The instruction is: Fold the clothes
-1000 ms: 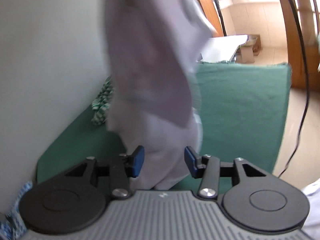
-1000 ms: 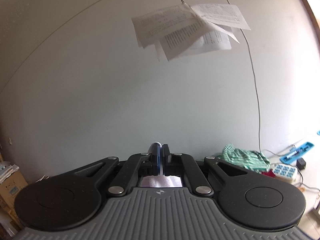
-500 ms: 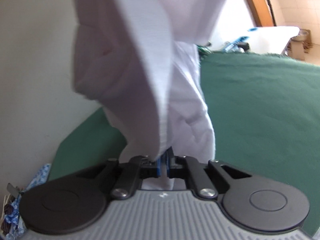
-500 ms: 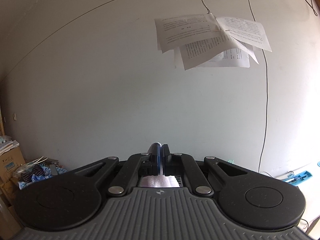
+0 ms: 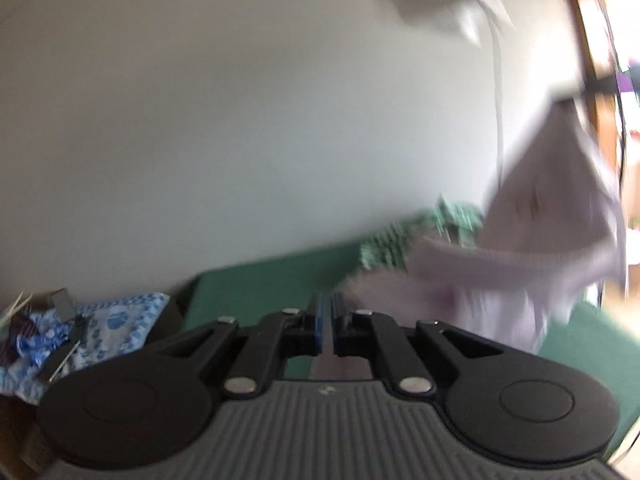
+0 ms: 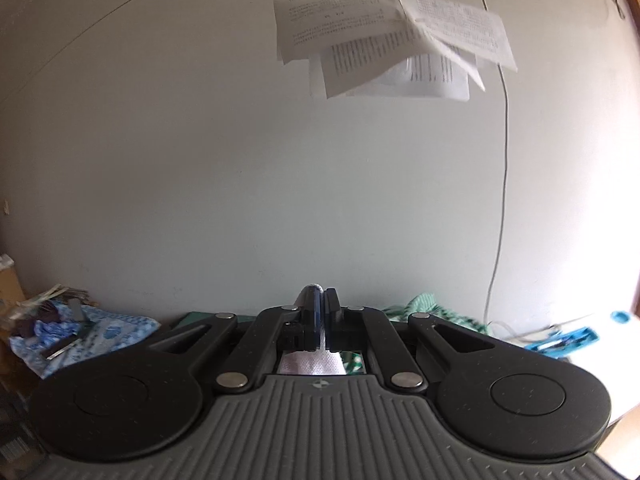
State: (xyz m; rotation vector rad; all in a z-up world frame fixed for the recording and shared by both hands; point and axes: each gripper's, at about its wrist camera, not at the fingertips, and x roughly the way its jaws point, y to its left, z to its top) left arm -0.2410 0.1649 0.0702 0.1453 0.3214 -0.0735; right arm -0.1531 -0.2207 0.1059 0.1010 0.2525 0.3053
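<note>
**Fig.: garment lifted for spreading, both wrist views.** The white garment [image 5: 552,220] hangs in the air above the green table [image 5: 260,280], over its right part. It is blurred and bunched, with one strip drawn down-left toward your left gripper [image 5: 327,304]. That gripper's jaws have just closed in and then eased out a little. The blue pads stand nearly together with pale cloth showing in the slit and below it, which reads as a pinch on a corner. Your right gripper [image 6: 322,300] is clamped tight, with white fabric visible under its jaws.

Progress: early. The garment is picked up at two pts but not yet flat, and no fold is visible. Still to do: pull it taut, lay it on the table, fold.

Room: bare green surface lies directly ahead of the left gripper. A green patterned garment [image 5: 400,240] sits at the table's far edge against the wall, so keep the hem off it. Off the table's left end there is a blue-white cloth heap [image 5: 120,320]. Papers [image 6: 392,40] hang on the wall well above the table, and a thin cable [image 6: 502,200] drops beside them.
</note>
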